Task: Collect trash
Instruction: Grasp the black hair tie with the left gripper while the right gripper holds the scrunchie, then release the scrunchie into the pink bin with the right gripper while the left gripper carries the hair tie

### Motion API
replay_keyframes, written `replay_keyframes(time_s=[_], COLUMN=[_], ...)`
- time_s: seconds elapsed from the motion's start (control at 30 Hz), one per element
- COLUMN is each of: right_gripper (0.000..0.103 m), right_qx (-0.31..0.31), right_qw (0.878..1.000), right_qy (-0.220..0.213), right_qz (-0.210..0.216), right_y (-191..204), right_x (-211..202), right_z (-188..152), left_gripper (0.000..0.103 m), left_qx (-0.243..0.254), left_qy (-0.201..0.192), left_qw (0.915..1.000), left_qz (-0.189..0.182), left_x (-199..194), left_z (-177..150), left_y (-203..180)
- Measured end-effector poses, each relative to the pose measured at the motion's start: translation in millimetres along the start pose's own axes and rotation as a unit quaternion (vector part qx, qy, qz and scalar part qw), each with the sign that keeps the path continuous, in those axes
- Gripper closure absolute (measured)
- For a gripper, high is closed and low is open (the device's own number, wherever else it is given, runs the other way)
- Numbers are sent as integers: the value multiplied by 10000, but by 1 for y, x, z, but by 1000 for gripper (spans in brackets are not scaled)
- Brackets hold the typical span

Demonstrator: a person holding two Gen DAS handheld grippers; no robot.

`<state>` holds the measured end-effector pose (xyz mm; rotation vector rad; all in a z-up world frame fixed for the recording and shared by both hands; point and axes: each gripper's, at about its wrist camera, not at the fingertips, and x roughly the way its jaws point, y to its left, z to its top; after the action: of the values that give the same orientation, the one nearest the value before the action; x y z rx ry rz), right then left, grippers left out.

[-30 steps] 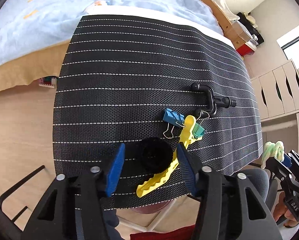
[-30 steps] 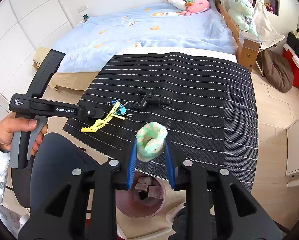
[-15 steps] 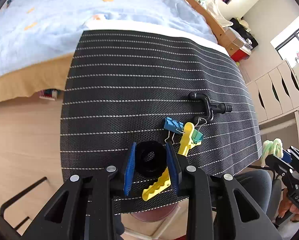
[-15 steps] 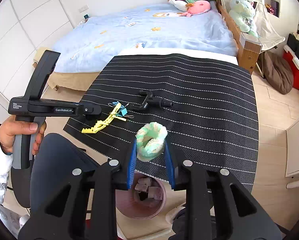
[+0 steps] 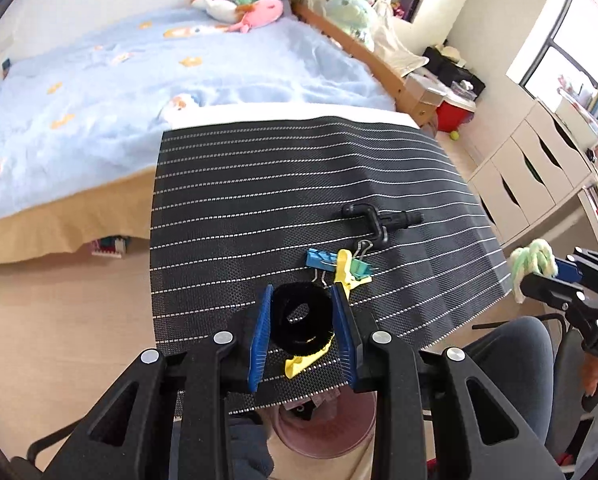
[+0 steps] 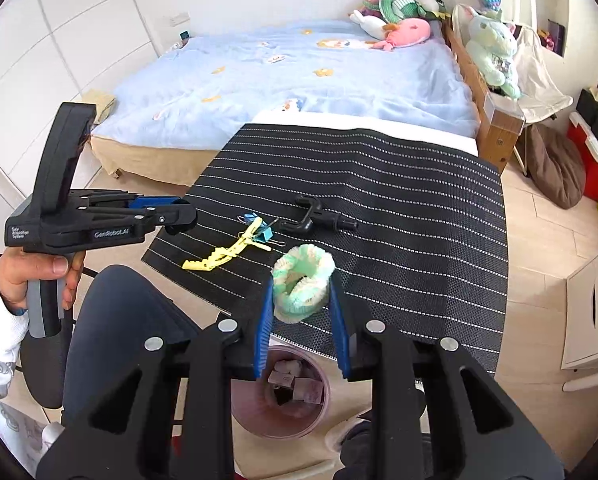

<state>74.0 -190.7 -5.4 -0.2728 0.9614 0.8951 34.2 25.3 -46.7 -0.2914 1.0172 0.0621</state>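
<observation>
My left gripper (image 5: pixel 302 330) is shut on a black fuzzy scrunchie (image 5: pixel 301 323) and holds it above the near edge of the black striped mat (image 5: pixel 259 200). My right gripper (image 6: pixel 300 318) is shut on a green and white scrunchie (image 6: pixel 302 288), held above the mat's near edge. A pink trash bin (image 6: pixel 280 396) with scraps inside stands on the floor below both grippers; it also shows in the left wrist view (image 5: pixel 323 428). A yellow hair clip (image 6: pixel 223 254), blue binder clips (image 6: pixel 259 227) and a black plastic fitting (image 6: pixel 319 220) lie on the mat.
A bed with a light blue cover (image 6: pixel 299 76) and plush toys (image 6: pixel 395 20) stands behind the mat. White drawers (image 5: pixel 539 176) are at the right. The person's knee (image 6: pixel 131 340) and a chair are beside the bin.
My left gripper has shut on the black scrunchie and lifted it off the mat, tilting up. My right gripper has held the green scrunchie almost still.
</observation>
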Motion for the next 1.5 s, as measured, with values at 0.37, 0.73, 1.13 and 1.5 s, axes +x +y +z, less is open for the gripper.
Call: replay_keyframes(time_s=[0.37,0.73,1.13,1.5], right_gripper=[77,77,74,8], right_qx=[-348,-587,-713,-381], right_qw=[9992,9979,9947,9972], right_qy=[-189,-25,379,274], right_qz=[80,290,634,577], right_y=[27,52,70,58], right_x=[-34,-44,-29,-32], right_z=[-9,-38,-71,-70], left_gripper=[74,74,74,74], left_qx=[463,714,857,1000], left_qy=[-546,-805,-846,-845], left_qw=[9972,9940,9922,9905], left_qz=[-194,-189,-325,-412], left_x=[-53,-80,-92,-94], left_z=[-24,-60,-83,-88], left_y=[-29,-47,-55,-60])
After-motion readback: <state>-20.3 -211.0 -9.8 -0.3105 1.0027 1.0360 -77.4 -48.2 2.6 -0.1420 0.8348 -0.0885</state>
